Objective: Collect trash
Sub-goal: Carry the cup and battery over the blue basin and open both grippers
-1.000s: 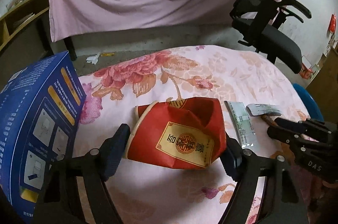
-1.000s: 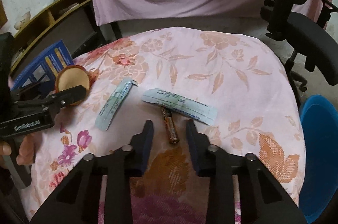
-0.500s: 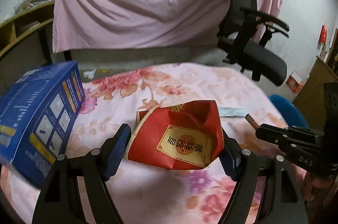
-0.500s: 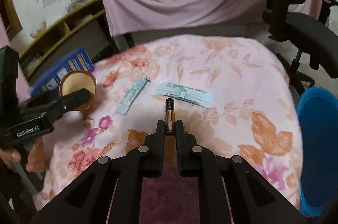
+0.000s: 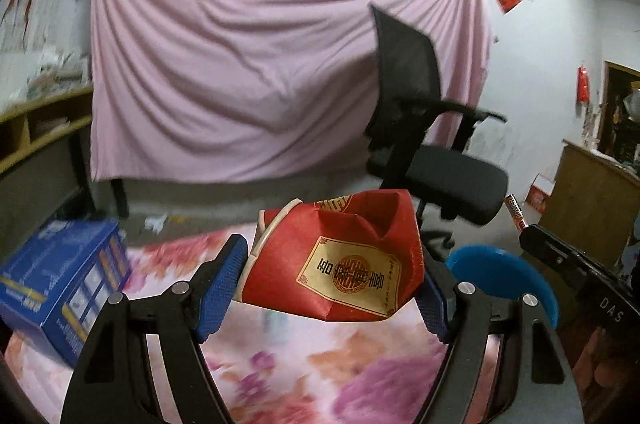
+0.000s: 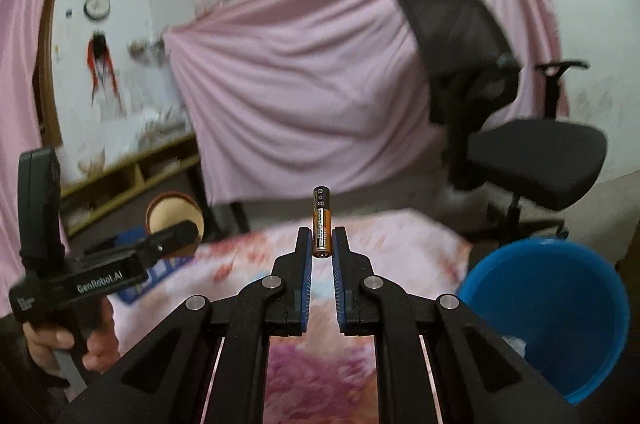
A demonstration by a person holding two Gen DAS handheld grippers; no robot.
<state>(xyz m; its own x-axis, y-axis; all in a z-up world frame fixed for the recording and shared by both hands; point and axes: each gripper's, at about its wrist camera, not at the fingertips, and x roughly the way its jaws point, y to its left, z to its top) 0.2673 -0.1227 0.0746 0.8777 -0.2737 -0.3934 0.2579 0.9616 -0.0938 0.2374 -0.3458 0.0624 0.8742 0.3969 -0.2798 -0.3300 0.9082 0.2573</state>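
Floral tablecloth (image 5: pixel 360 364), pink drape (image 5: pixel 240 84) behind — left tool (image 5: pixel 332 280) clamping red cup (image 5: pixel 340 256), right tool (image 6: pixel 321 244) pinching battery (image 6: pixel 321 220)

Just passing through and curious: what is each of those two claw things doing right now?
Left gripper: closed on the crushed red paper cup.
Right gripper: closed on the battery, held upright.

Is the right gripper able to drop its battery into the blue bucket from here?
Probably yes. The right gripper is shut on the battery in the air, and the blue bucket sits open just to its right, with nothing between them.
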